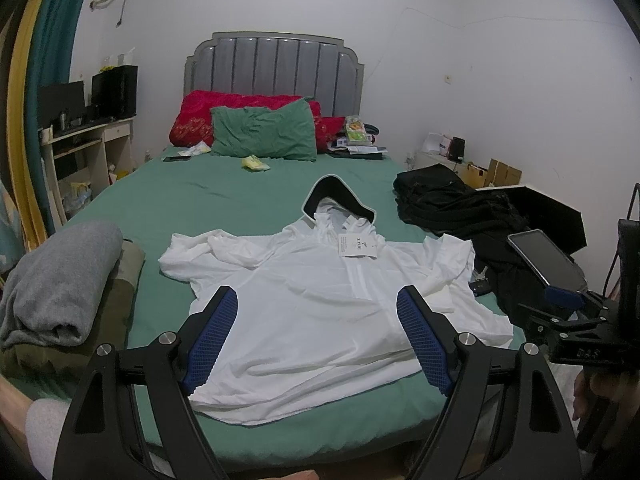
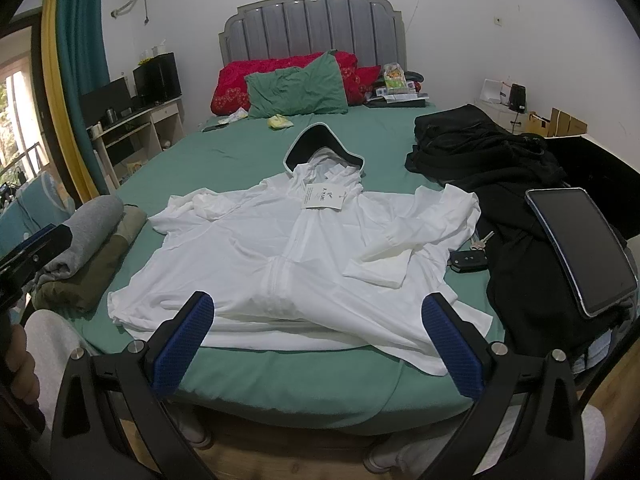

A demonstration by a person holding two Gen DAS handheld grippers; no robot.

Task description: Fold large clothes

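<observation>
While both claws, left claw [image 1: 316,312] and right claw [image 2: 318,320], are hovering wide and empty, white hoodie [image 2: 280,256] is lying flat on bed [image 2: 224,160], hood pointing toward headboard [image 2: 312,24].

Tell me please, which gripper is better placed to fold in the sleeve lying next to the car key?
Probably the right gripper. Its view shows that sleeve and the car key closer. Both grippers are open, above the white hooded jacket's hem, not touching it.

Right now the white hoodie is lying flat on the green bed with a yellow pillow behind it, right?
Almost. The hoodie does lie flat on the green bed, but the pillow behind it is green, not yellow. The right wrist view shows it.
</observation>
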